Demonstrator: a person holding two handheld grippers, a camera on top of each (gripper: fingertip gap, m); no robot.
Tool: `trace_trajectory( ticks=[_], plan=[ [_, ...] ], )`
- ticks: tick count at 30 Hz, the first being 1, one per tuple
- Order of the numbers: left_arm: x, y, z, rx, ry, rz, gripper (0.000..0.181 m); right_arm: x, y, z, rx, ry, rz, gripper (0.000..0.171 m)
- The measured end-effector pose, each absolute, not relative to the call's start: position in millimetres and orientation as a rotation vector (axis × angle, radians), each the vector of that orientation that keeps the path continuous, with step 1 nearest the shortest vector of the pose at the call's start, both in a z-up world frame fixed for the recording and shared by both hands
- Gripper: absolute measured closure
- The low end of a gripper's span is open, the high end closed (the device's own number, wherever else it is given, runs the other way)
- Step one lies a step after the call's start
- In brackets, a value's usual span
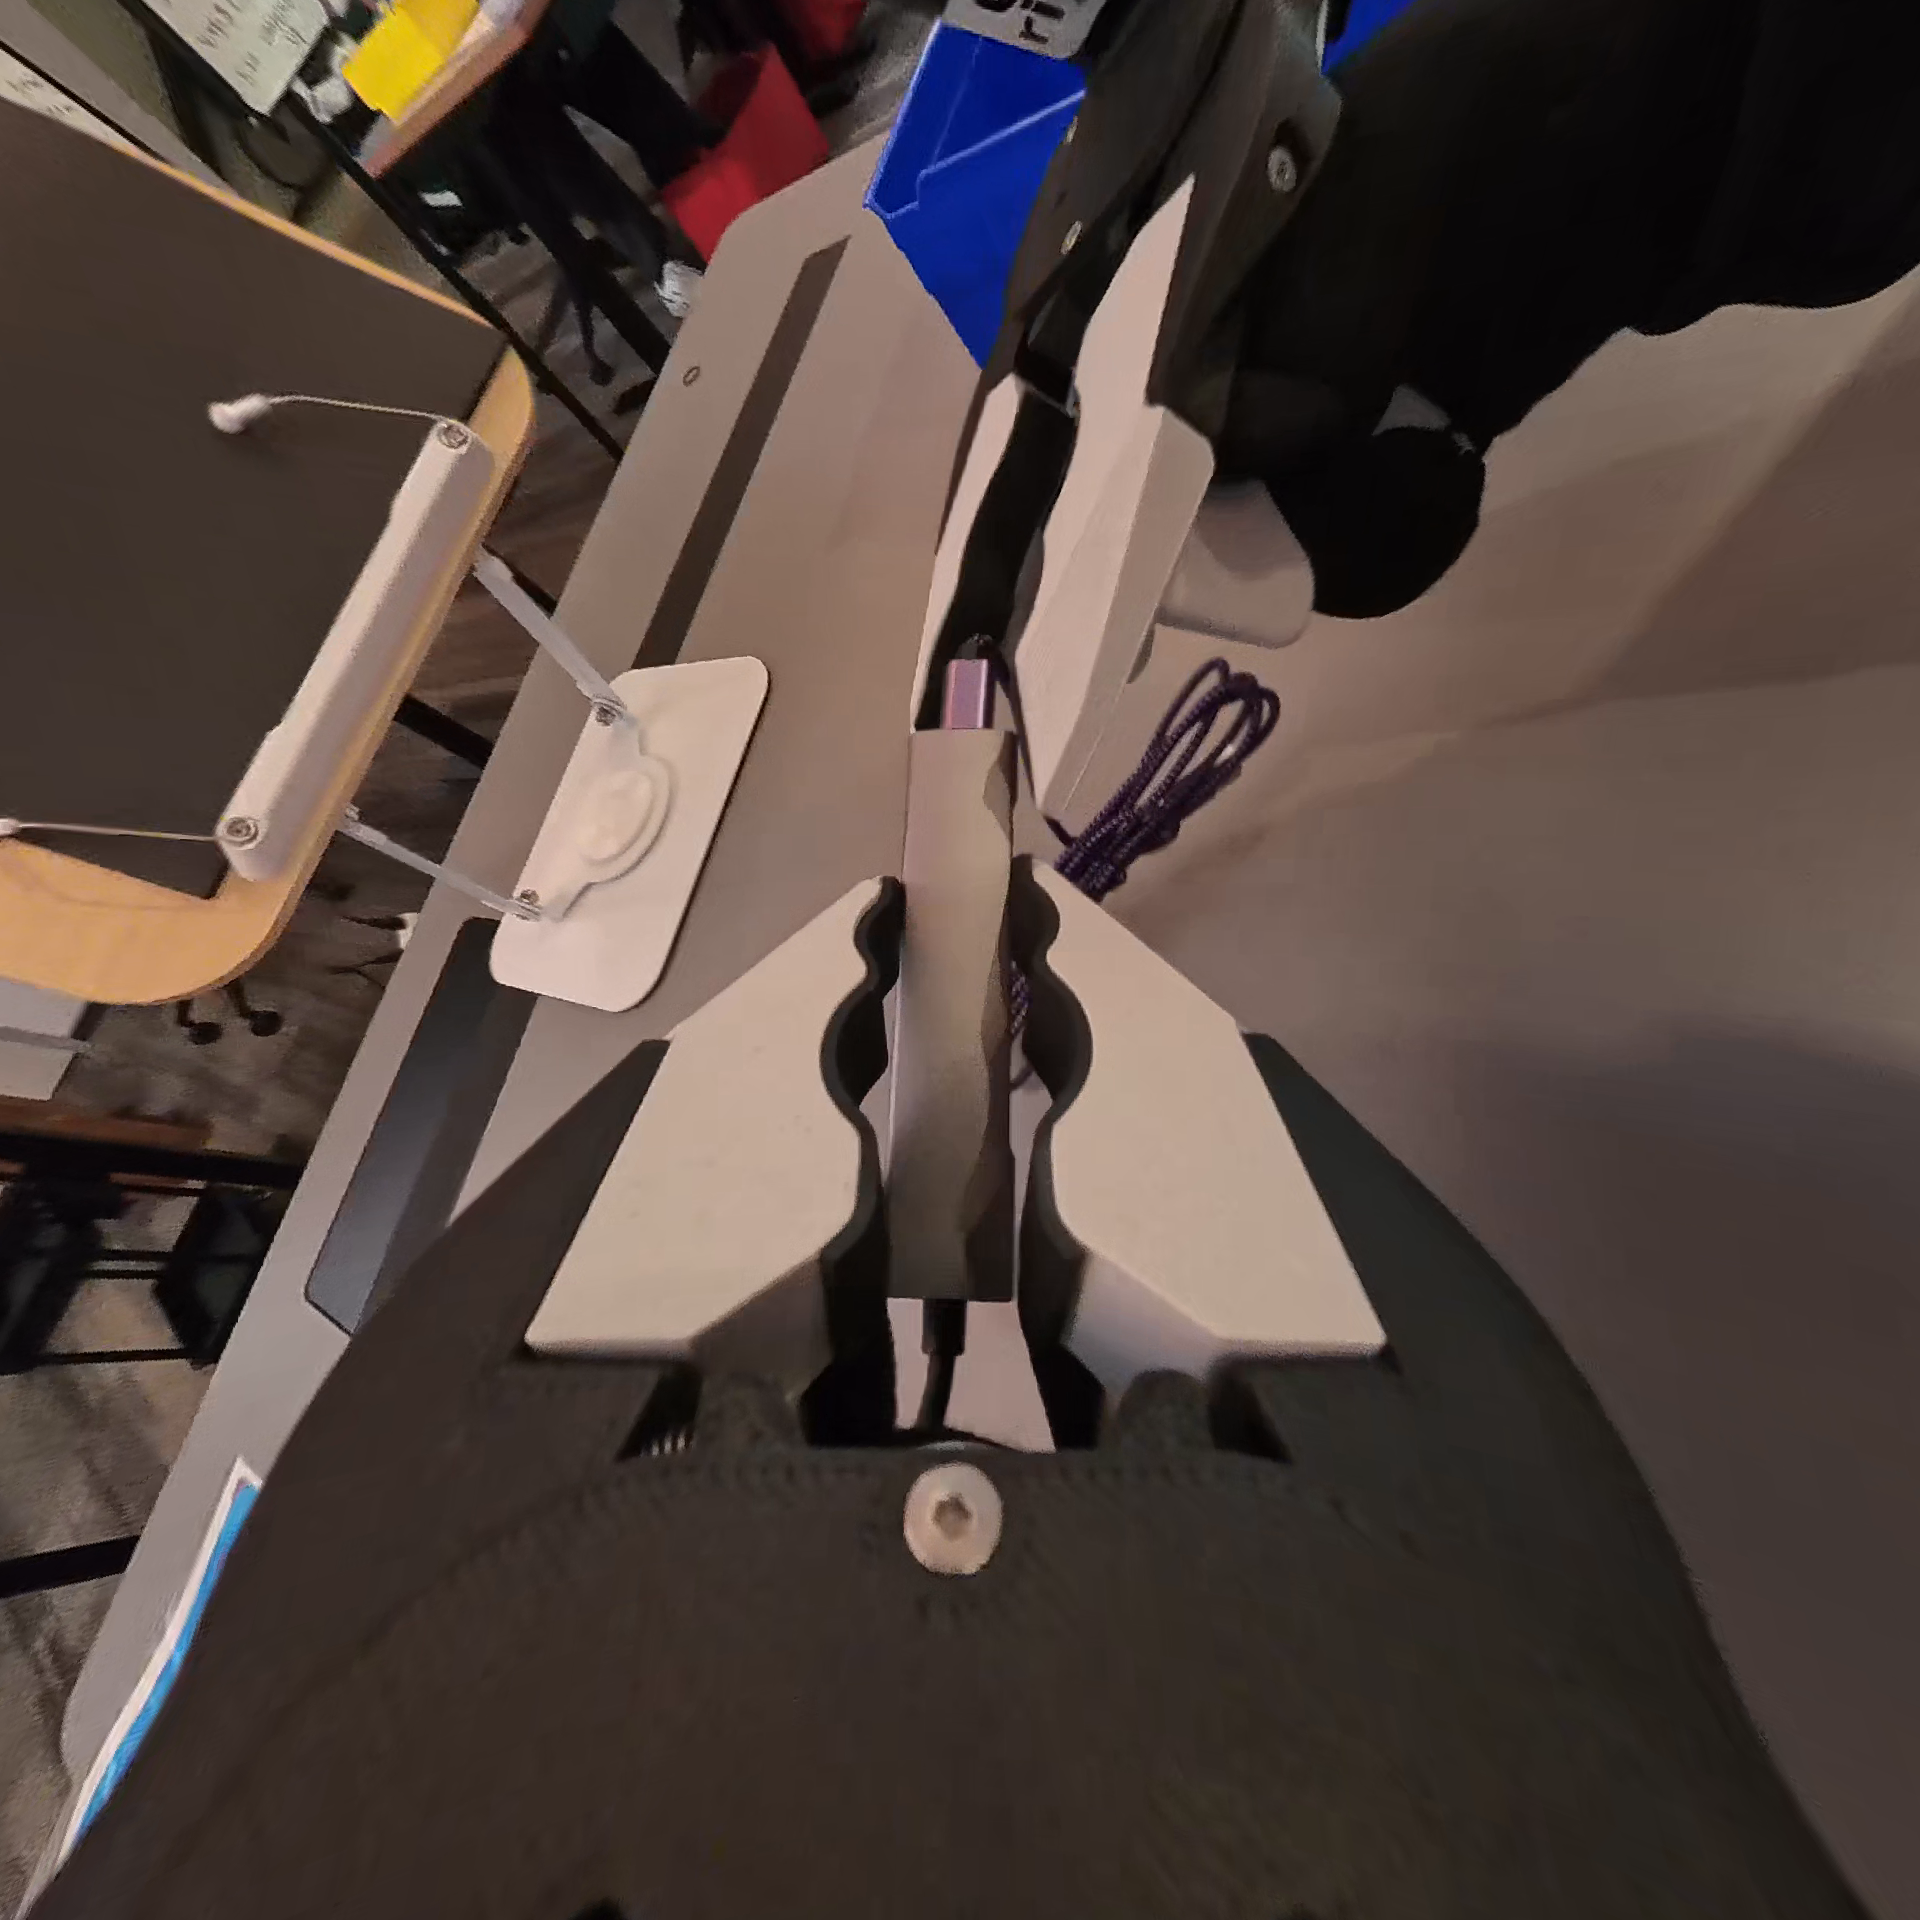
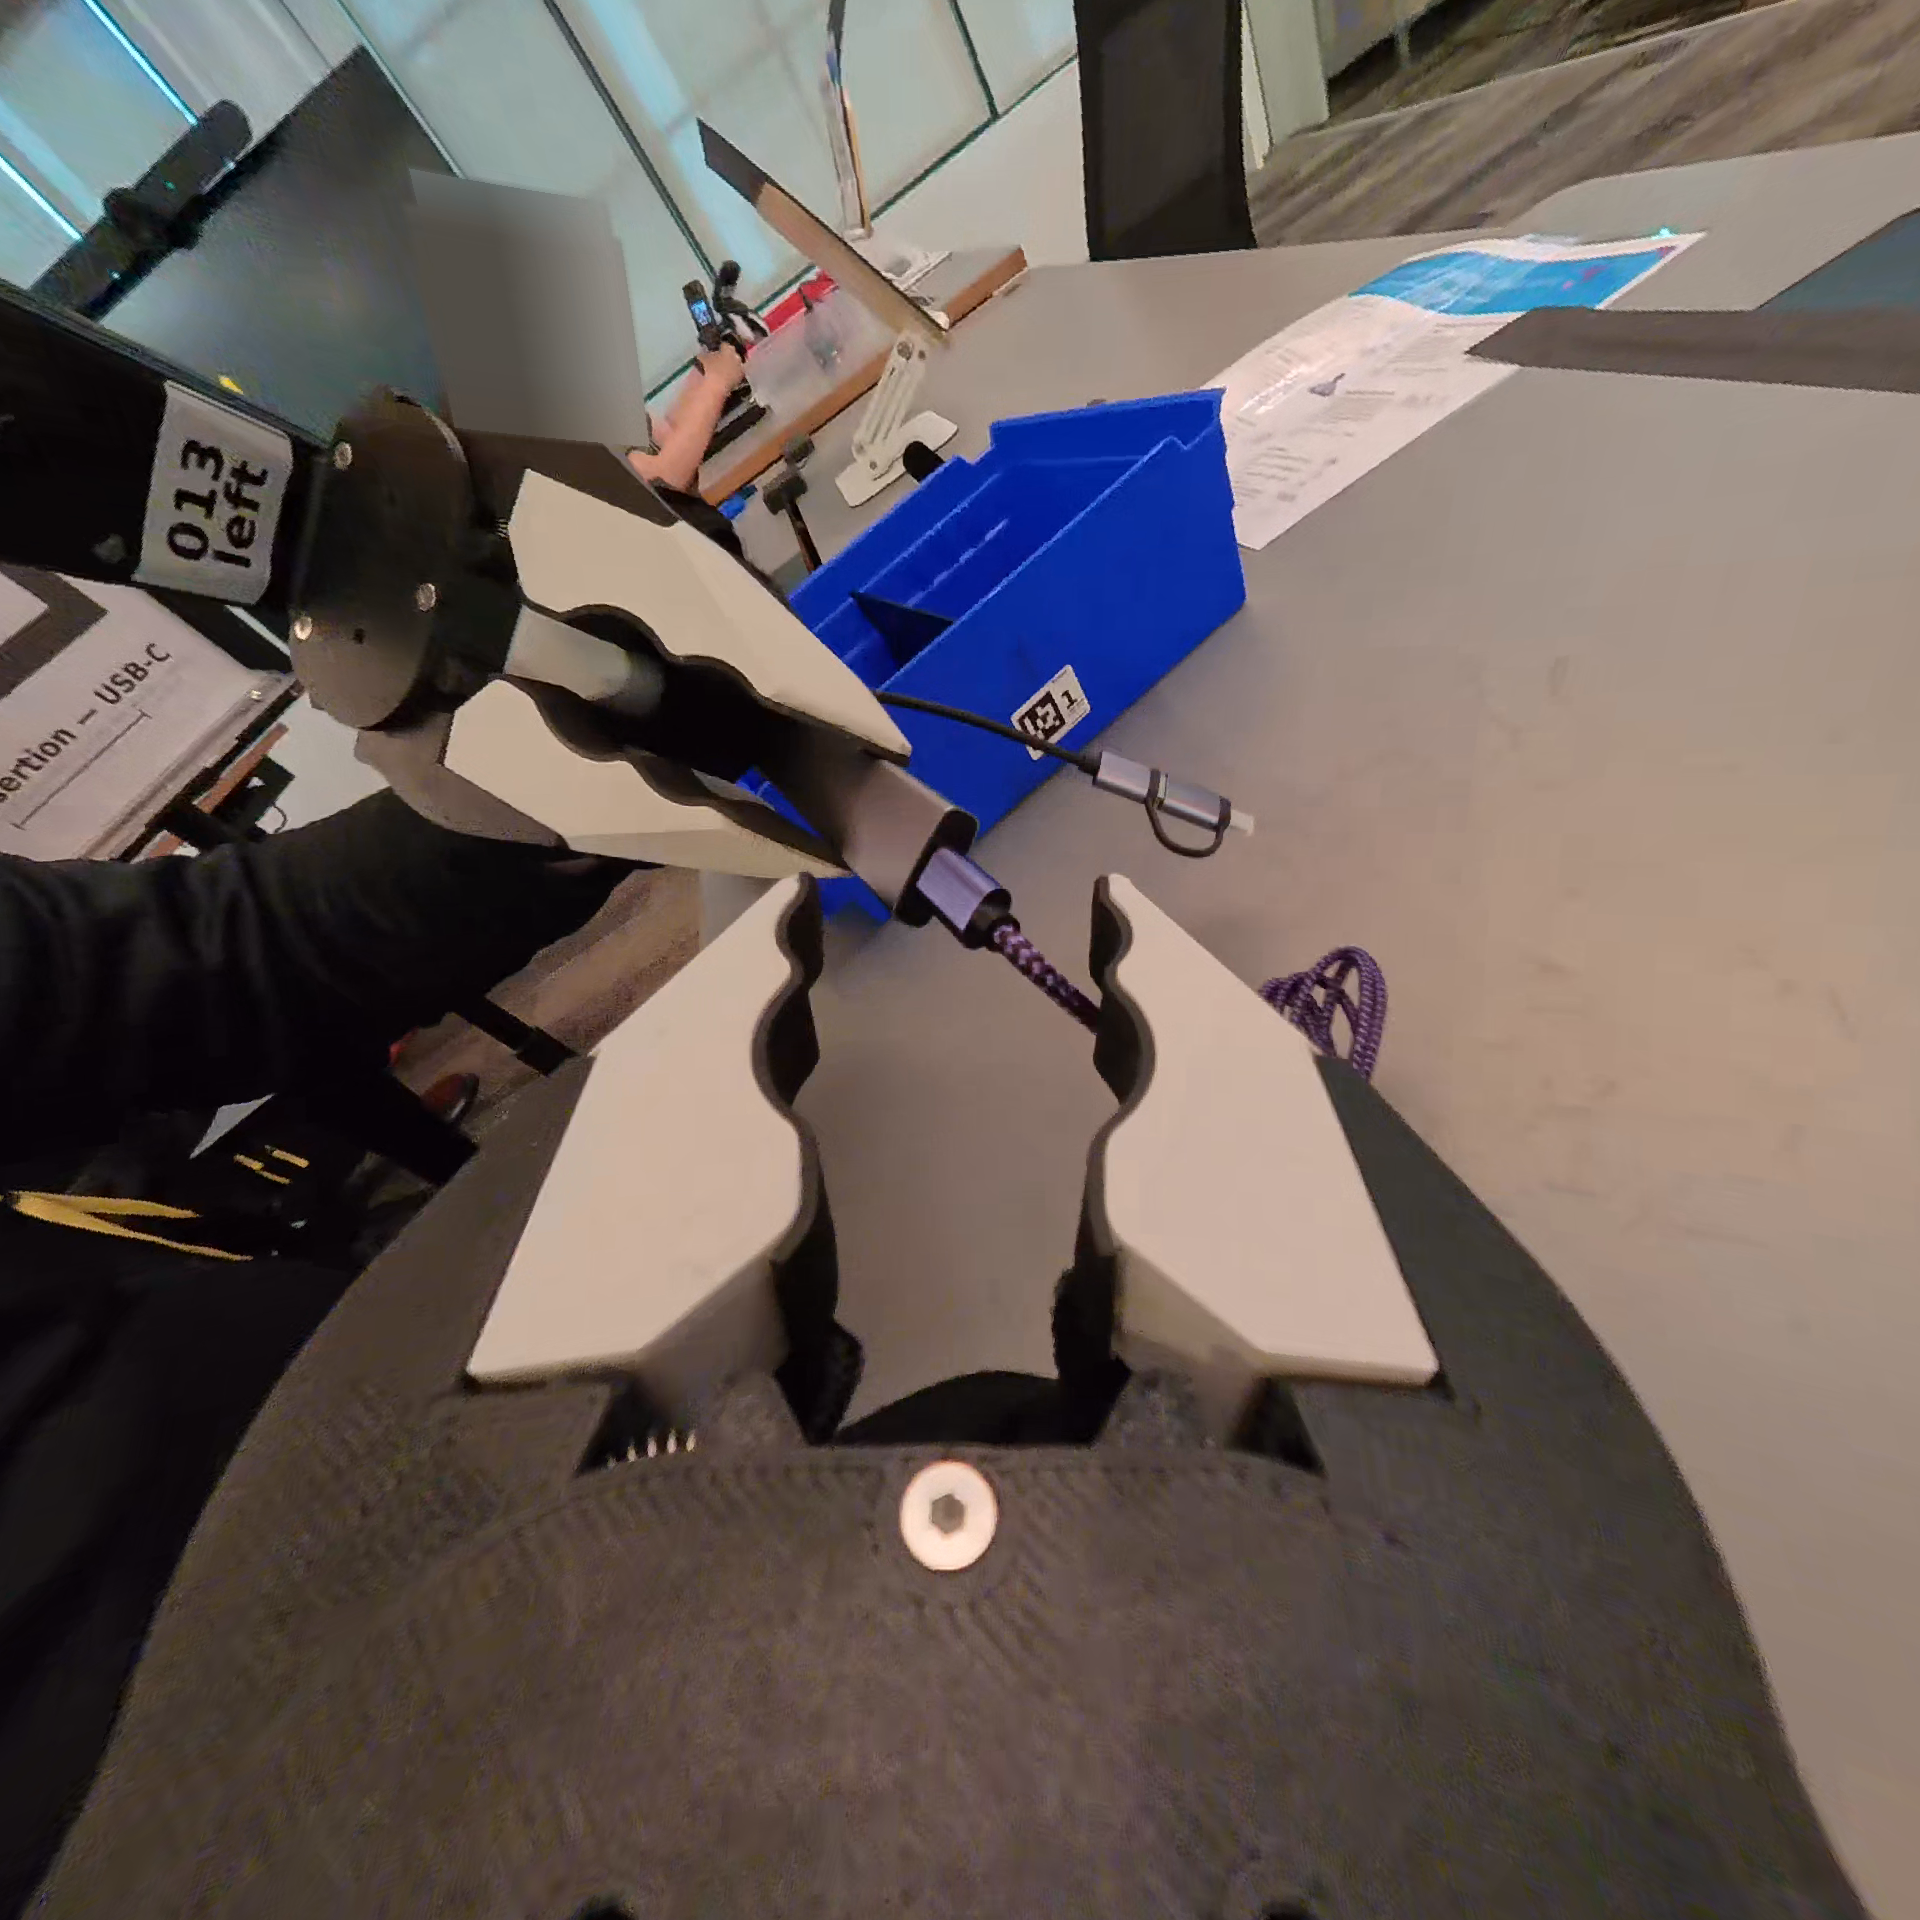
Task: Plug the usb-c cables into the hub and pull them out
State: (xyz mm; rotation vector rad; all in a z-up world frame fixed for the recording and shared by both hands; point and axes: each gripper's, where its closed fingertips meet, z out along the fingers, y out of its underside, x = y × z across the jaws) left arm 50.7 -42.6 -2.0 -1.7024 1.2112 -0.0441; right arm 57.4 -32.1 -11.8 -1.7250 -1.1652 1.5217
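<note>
My left gripper is shut on the grey hub and holds it lengthwise above the grey table. A purple usb-c plug sits in the hub's far end. In the right wrist view my right gripper is open, with its fingertips on either side of that plug and not touching it. The braided purple cable runs down to a coil on the table. The hub's own black lead ends in a grey connector lying on the table. The left gripper grips the hub from the left.
A blue bin stands just behind the hub. A printed sheet lies at the far right. A white stand base sits near the table's left edge. A black-gloved hand holds the right gripper.
</note>
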Motion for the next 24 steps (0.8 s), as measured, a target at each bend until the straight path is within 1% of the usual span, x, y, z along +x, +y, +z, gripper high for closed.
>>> trace_trajectory(
  ticks=[1,4,10,13,16,20,24],
  plan=[
    [52.2,-41.8,-2.2,-1.698,1.197,-0.048,0.163,57.1,-31.8,-13.4,-1.729,-1.164,1.518,0.122],
    [54.1,-39.9,-1.7,-1.685,1.161,-0.062,0.163,57.0,-28.1,-14.2,-1.739,-1.120,1.553,0.130],
    [57.8,-37.5,-6.7,-1.673,1.129,-0.073,0.163,58.8,-26.4,-16.0,-1.739,-1.062,1.659,0.135],
    [59.9,-35.8,-16.9,-1.702,1.123,-0.095,0.163,62.8,-22.9,-25.2,-1.774,-1.083,1.618,0.135],
    [63.5,-33.0,-27.4,-1.711,1.108,-0.087,0.163,66.9,-20.0,-33.1,-1.803,-1.103,1.580,0.139],
    [68.3,-29.8,-52.6,-1.789,1.091,-0.117,0.163,77.5,-20.6,-43.3,-1.804,-1.182,1.539,0.158],
    [78.7,-29.5,-90.2,-1.899,1.117,-0.119,0.163,86.5,-21.4,-68.9,-1.876,-1.282,1.431,0.161]
  ],
)
